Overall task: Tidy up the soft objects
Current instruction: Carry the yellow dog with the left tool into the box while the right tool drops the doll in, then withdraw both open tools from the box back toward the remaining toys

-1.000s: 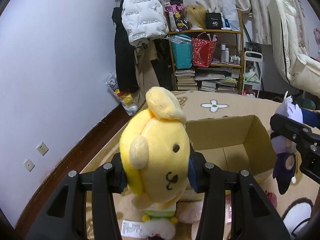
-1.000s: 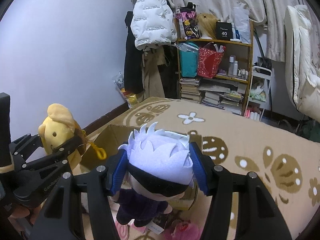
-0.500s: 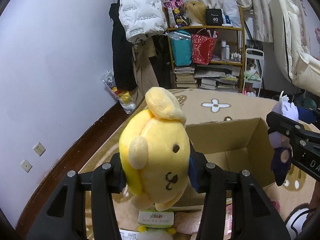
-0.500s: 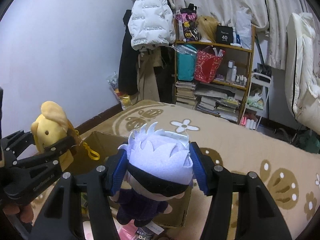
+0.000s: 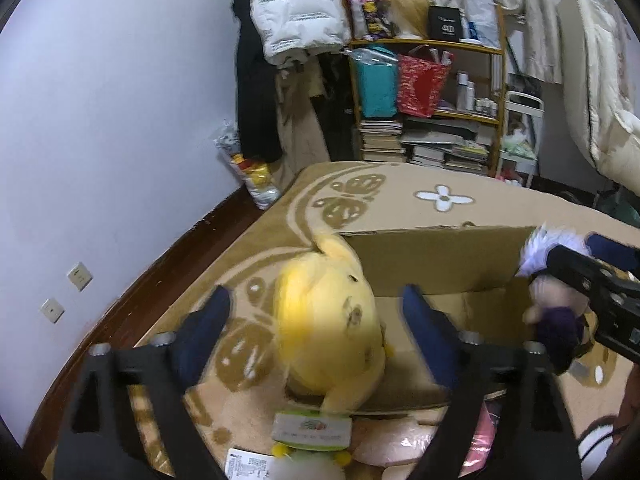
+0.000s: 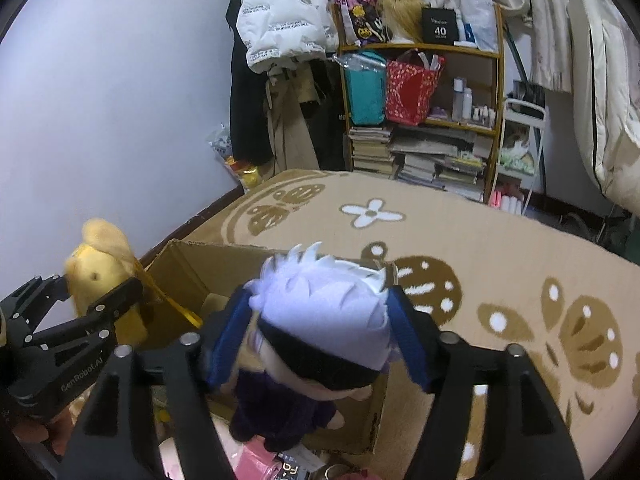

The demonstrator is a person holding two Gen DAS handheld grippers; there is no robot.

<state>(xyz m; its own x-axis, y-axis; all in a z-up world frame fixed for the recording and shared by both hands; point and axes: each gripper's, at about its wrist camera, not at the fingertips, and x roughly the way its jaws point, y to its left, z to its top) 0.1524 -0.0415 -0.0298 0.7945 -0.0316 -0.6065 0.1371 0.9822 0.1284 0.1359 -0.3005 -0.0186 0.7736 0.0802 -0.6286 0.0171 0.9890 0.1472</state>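
Observation:
My left gripper (image 5: 316,312) is open; the yellow dog plush (image 5: 328,324) is blurred and dropping between its spread fingers, above the near left edge of the open cardboard box (image 5: 432,264). In the right wrist view the yellow plush (image 6: 104,276) sits beside the left gripper (image 6: 96,300) at the box's (image 6: 192,276) left wall. My right gripper (image 6: 320,320) is shut on the white-haired doll (image 6: 324,320) with a black blindfold and dark purple body, held over the box. The doll also shows in the left wrist view (image 5: 556,312).
The box stands on a tan patterned rug (image 6: 480,248). More plush toys and packets (image 5: 312,432) lie on the rug in front of the box. A cluttered bookshelf (image 6: 420,100), hanging coats (image 6: 280,40) and a white wall (image 5: 100,120) lie beyond.
My left gripper has opened and let go of the yellow plush, which is falling toward the box. Both grippers have moved forward over the box. The right gripper still holds the doll.

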